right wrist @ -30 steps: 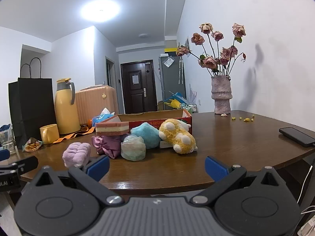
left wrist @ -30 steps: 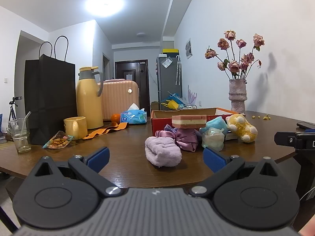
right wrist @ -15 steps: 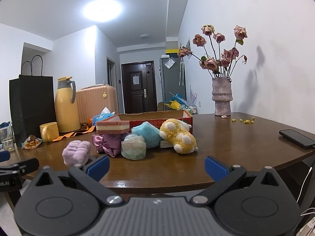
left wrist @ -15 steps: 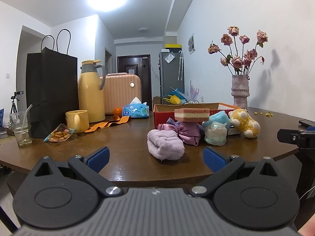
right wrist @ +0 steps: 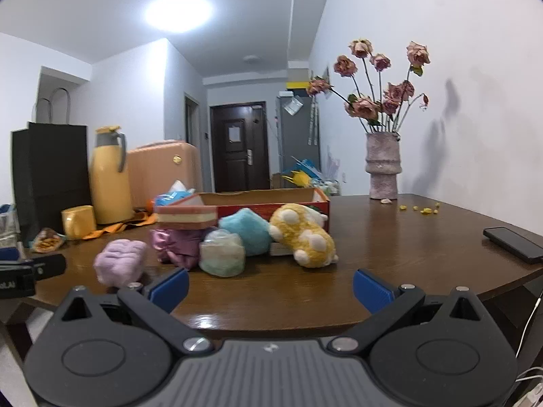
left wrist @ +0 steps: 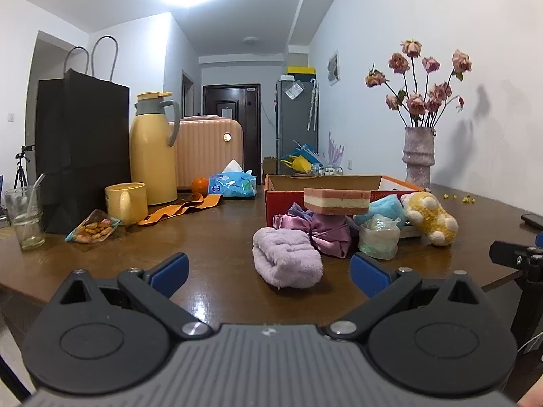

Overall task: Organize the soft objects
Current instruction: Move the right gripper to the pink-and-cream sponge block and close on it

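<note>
Two grippers wait at the near edge of the counter (left wrist: pixel 210 237), and both hold nothing. The left gripper (left wrist: pixel 269 269) has its jaws wide open, and so does the right gripper (right wrist: pixel 270 288). I think the tidy-up has not begun yet, so the step in hand is picking the first soft thing.

The purple fluffy roll (left wrist: pixel 286 261) lies nearest, right ahead of the left gripper. It looks thick and squishy. The next move should be to go forward, put one jaw on each side of it, and squeeze gently.

Just behind it sit a shiny purple bow (left wrist: pixel 319 234), a pale green puff (left wrist: pixel 378 240), a blue fluffy lump (right wrist: pixel 249 232) and a yellow plush toy (right wrist: pixel 303 237). A pink striped sponge (left wrist: pixel 336 200) rests on top of the bow.

Behind them all stands the red box (right wrist: pixel 271 200), open on top. It looks like the place to put them.
</note>
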Motion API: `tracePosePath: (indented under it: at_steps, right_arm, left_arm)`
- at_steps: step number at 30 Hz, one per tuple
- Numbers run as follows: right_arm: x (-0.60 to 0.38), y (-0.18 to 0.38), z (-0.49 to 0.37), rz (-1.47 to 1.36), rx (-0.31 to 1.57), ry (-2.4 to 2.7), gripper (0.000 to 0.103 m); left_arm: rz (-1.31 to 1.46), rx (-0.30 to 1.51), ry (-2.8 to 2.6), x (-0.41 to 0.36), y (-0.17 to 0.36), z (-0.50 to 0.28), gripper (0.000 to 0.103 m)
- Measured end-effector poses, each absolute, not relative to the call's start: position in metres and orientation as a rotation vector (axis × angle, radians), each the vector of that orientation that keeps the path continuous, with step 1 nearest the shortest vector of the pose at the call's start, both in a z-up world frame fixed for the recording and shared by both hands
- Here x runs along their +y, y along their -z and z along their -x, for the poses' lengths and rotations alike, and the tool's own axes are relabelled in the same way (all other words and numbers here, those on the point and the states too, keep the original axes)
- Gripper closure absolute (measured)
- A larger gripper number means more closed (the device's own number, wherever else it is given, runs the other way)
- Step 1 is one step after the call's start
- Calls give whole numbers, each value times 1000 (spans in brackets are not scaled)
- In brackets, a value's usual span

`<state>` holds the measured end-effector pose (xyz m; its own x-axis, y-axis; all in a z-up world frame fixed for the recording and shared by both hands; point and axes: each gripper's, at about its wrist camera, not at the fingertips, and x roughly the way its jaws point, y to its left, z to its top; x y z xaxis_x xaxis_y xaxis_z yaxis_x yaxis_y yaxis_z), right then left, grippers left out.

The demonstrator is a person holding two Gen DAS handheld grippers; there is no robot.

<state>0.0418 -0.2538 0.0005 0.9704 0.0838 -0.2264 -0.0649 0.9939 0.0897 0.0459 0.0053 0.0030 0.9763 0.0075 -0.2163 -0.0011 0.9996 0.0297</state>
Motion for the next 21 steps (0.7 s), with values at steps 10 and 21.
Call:
tracePosePath:
  at_steps: [10,21]
  right_arm:
    - [-254,-7,-104,-74,263,-133,0]
    - [-235,-15,-183,-197,344,-307,6]
  left_arm:
    - [-46,246,-34,5,-10,-109,0]
    - [3,362,-31,17,-8,-182,0]
